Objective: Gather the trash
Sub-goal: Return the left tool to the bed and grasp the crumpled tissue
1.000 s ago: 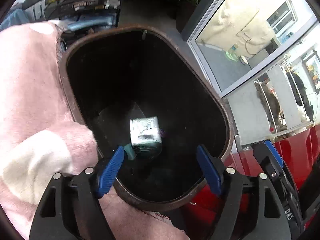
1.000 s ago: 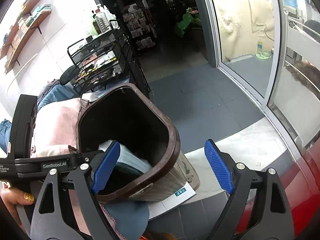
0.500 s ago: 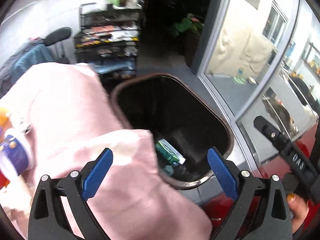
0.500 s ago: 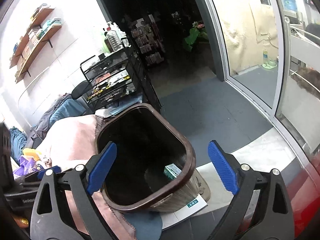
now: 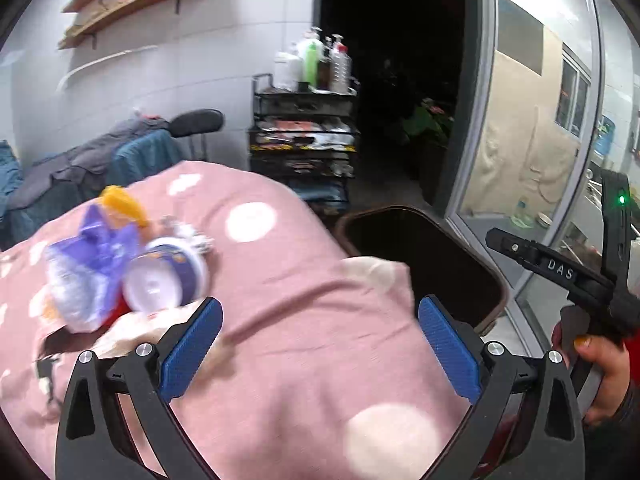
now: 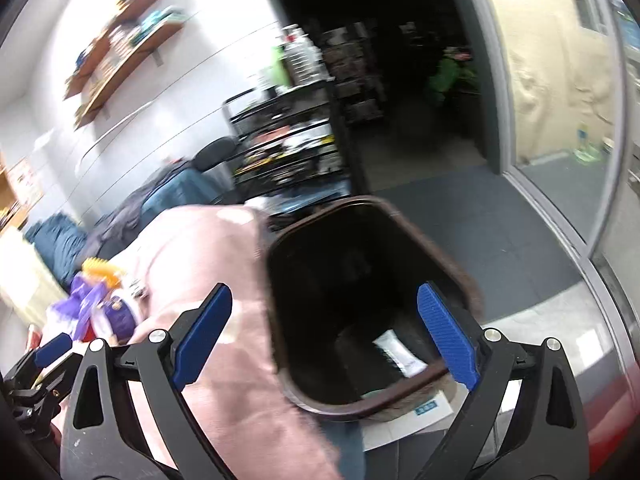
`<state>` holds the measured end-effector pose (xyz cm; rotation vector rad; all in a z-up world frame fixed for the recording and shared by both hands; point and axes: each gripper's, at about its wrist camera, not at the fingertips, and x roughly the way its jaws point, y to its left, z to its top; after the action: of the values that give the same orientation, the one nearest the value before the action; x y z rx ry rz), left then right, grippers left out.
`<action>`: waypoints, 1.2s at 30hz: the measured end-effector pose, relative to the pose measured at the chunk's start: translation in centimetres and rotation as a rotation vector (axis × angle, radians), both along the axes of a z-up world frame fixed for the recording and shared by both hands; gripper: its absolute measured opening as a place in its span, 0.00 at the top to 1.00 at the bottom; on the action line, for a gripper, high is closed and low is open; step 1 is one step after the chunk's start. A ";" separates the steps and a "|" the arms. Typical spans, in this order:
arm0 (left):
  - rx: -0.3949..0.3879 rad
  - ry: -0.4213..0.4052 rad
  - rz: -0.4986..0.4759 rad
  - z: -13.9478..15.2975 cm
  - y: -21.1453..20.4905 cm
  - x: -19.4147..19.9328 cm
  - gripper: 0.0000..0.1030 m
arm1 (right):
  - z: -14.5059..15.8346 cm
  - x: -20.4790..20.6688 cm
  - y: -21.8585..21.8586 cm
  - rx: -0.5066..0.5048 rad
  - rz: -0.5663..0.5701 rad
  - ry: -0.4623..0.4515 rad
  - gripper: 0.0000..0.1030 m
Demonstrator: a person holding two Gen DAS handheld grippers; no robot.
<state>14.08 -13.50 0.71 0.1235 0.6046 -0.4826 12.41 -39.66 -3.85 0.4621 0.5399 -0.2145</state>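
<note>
My left gripper [image 5: 320, 348] hovers over a pink dotted cloth [image 5: 304, 360], its jaws opening with nothing between them. Left of it lies a trash pile: a purple wrapper [image 5: 88, 264], a white cup with a purple label [image 5: 164, 276] and a yellow piece [image 5: 120, 200]. The brown bin [image 5: 400, 210] stands past the cloth's right edge. My right gripper [image 6: 326, 336] is open and empty above the bin [image 6: 372, 410], where a white packet [image 6: 400, 354] lies inside. The same pile [image 6: 96, 304] shows blurred at the left of the right wrist view.
A hand [image 5: 600, 360] holds the right tool's black body [image 5: 552, 268] beside the bin. A black wire rack [image 5: 304, 148] with bottles on top stands behind, next to a dark doorway. Glass doors [image 5: 532, 140] run along the right. Clothes drape a chair [image 5: 120, 160].
The left view swung up and left, from looking into the bin at a green-white carton to the pink cloth and trash pile. The right gripper rose and drew back, its fingers spreading slightly.
</note>
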 end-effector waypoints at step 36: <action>0.098 0.030 0.211 -3.8 12.0 0.8 0.79 | 0.0 7.9 18.0 -0.133 0.530 0.096 0.10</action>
<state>14.86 -1.45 -3.06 0.1436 0.6629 -0.2506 20.28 -21.71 -3.89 0.1683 0.7181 0.2361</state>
